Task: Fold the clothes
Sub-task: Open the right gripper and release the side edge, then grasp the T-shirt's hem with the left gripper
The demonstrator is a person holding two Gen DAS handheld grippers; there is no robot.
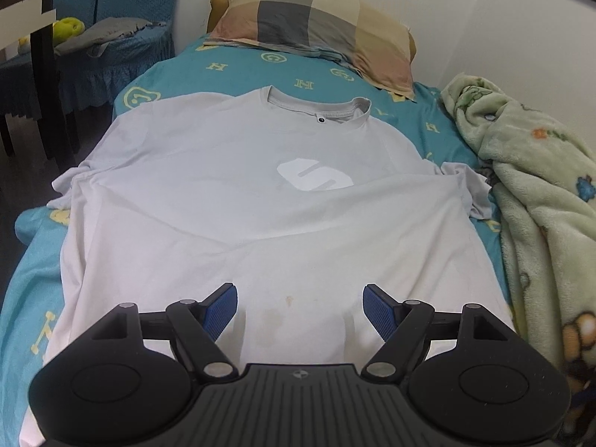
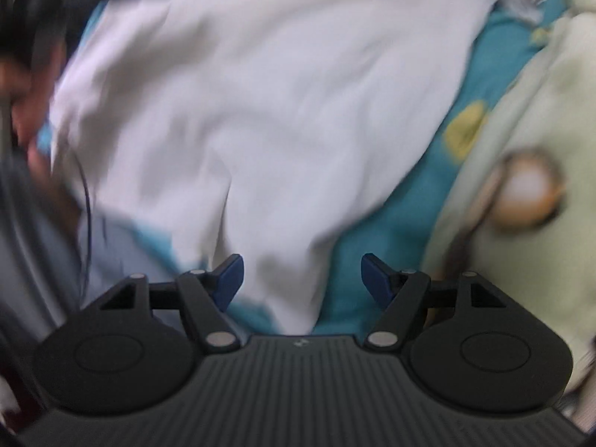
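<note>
A pale grey T-shirt [image 1: 238, 201] with a white logo lies flat, front up, on the bed, collar toward the pillow. My left gripper [image 1: 300, 303] is open and empty, above the shirt's lower hem. The shirt also shows in the right wrist view [image 2: 268, 111], blurred. My right gripper [image 2: 302, 279] is open and empty, over the shirt's lower right corner where it meets the sheet.
The bed has a teal patterned sheet [image 1: 231, 63]. A checked pillow [image 1: 316, 22] lies at the head. A green fleece blanket [image 1: 540, 201] is bunched along the right, also in the right wrist view [image 2: 532, 119]. A chair with cloth [image 1: 108, 33] stands at the left.
</note>
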